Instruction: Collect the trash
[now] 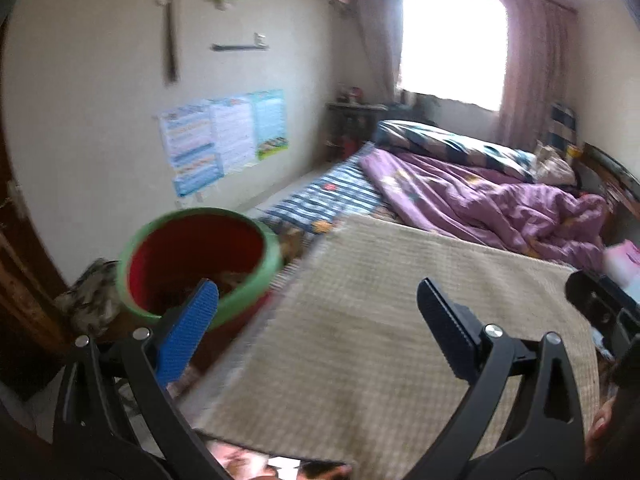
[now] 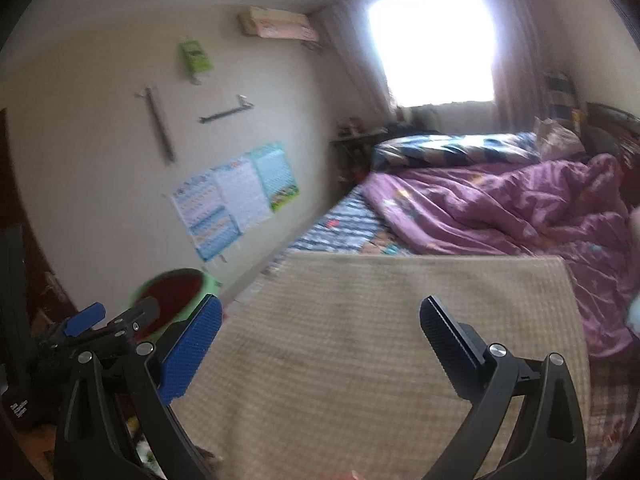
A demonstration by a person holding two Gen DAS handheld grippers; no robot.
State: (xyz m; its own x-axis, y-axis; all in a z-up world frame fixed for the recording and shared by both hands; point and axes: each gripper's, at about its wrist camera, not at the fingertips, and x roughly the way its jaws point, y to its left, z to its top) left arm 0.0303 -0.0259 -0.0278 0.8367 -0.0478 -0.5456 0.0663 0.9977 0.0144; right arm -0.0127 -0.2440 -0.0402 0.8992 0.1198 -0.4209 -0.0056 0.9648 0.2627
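Both tools gape empty: left tool (image 1: 318, 304) by the bin (image 1: 200, 260) off the bed's (image 1: 400, 340) near-left corner, right tool (image 2: 320, 320) over the bed. No loose trash discernible; heavy blur risks clipping the bin's rim.

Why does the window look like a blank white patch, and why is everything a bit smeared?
Left wrist view: the window is overexposed to pure white, and the bin and mat edge are streaked by motion blur. Right wrist view: the same glare spills onto the curtains, the wall bends from the fisheye lens, and the whole picture is soft.
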